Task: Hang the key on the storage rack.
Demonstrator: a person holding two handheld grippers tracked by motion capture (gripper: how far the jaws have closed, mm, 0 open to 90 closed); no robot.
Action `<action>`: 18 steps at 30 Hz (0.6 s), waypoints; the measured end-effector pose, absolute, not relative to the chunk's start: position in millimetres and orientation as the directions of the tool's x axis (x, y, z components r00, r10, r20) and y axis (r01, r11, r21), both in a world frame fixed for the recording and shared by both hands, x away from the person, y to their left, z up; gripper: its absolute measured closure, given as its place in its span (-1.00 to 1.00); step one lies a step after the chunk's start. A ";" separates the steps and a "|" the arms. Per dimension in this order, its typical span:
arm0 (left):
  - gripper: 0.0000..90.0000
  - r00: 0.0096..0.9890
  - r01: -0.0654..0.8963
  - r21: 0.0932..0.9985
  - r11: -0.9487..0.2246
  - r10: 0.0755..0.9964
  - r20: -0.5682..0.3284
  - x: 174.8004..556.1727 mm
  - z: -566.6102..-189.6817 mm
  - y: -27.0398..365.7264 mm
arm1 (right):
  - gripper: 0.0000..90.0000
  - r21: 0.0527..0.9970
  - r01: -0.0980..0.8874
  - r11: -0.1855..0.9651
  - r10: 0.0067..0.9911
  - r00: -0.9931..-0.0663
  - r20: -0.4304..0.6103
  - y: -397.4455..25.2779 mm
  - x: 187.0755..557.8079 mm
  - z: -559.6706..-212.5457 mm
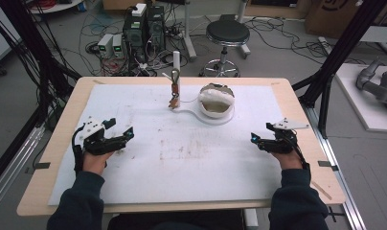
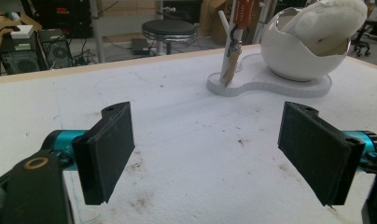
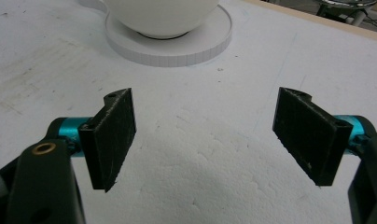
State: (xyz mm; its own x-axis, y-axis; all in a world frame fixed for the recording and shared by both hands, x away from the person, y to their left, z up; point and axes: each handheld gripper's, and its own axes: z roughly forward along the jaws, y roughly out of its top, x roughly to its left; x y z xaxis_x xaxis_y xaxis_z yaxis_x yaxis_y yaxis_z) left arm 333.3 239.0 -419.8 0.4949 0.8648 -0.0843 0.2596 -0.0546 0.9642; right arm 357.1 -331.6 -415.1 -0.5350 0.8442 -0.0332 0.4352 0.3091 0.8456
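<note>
A white stand [image 1: 199,115] sits at the back middle of the white foam sheet [image 1: 182,158]. Its thin upright post [image 1: 176,67] carries a small brown and orange tag [image 1: 174,97]. Beside the post, a white egg-shaped cup [image 1: 216,103] holds something soft and white [image 2: 331,21]. My left gripper [image 1: 120,127] rests at the left of the sheet, open and empty, well short of the stand. My right gripper [image 1: 261,132] rests at the right, also open and empty. The left gripper view has the left gripper [image 2: 210,140] facing the tag [image 2: 233,60] and cup [image 2: 301,51]. The right gripper [image 3: 207,135] faces the stand's round base [image 3: 177,46].
The foam sheet lies on a wooden table [image 1: 297,110] whose rim shows all round. Behind the table stand a black stool [image 1: 227,33], computer towers [image 1: 144,28] and loose cables on the floor. Black frame posts [image 1: 335,52] rise at both sides.
</note>
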 end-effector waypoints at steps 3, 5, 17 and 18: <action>-0.59 0.498 0.264 0.963 -0.058 0.863 -0.085 332.7 -420.8 238.3 | -0.52 0.847 0.437 0.301 0.848 -0.529 -0.028 -332.4 356.6 -414.5; -0.59 0.498 0.266 0.962 -0.058 0.863 -0.086 332.3 -420.9 239.0 | -0.52 0.847 0.438 0.300 0.849 -0.528 -0.028 -332.8 356.3 -414.2; -0.59 0.484 0.286 0.957 -0.048 0.869 -0.101 332.8 -422.7 242.3 | -0.52 0.849 0.439 0.293 0.852 -0.523 -0.024 -333.5 356.2 -414.1; -0.59 0.483 0.287 0.957 -0.047 0.870 -0.102 332.9 -422.8 242.4 | -0.52 0.849 0.440 0.293 0.852 -0.523 -0.023 -333.6 356.3 -414.1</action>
State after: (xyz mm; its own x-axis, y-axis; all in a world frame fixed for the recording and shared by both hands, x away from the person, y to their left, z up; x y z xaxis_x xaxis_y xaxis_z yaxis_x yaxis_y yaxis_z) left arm 332.9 242.4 -422.8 0.4829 0.8697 -0.1019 0.2870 -0.0472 0.9568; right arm 356.3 -333.6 -414.1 -0.5227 0.8522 -0.0232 0.4404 0.2932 0.8486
